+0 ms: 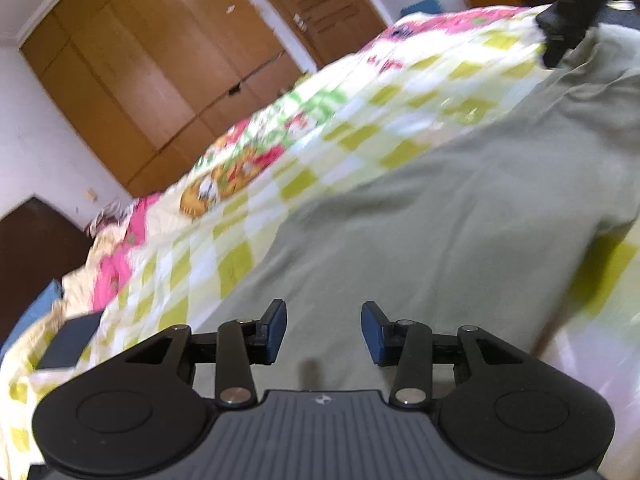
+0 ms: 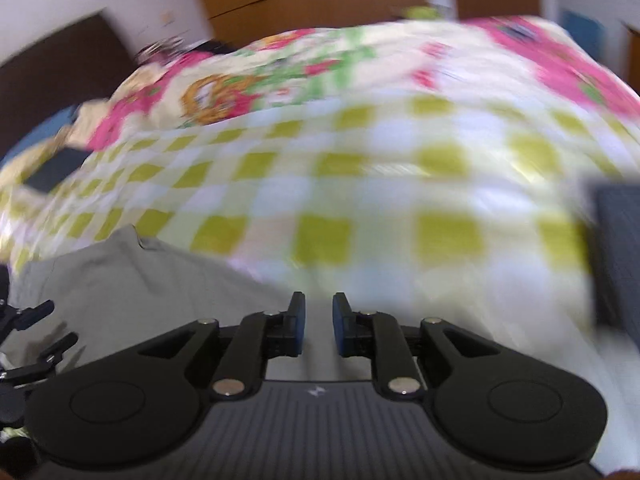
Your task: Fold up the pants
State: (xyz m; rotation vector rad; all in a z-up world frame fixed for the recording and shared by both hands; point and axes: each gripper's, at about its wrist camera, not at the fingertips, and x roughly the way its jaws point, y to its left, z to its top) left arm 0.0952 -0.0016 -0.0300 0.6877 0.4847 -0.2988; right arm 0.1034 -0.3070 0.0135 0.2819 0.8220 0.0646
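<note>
Pale grey-green pants (image 1: 460, 220) lie spread on a bed with a green-checked, flowered bedspread (image 1: 256, 216). My left gripper (image 1: 324, 330) hovers over the near part of the pants, open, with nothing between its blue pads. In the left wrist view the right gripper (image 1: 568, 20) shows as a dark blur at the pants' far end. In the blurred right wrist view, my right gripper (image 2: 319, 324) stands over the bedspread (image 2: 360, 184) just right of the pants (image 2: 120, 280). Its pads are a narrow gap apart with nothing between them. The left gripper's fingers (image 2: 28, 332) show at that view's left edge.
A wooden wardrobe (image 1: 160, 60) and doors stand behind the bed. A dark flat object (image 1: 68, 344) lies on the bedspread near the pillow end by a dark headboard (image 1: 36, 248). A dark grey block (image 2: 616, 256) sits at the right edge of the right wrist view.
</note>
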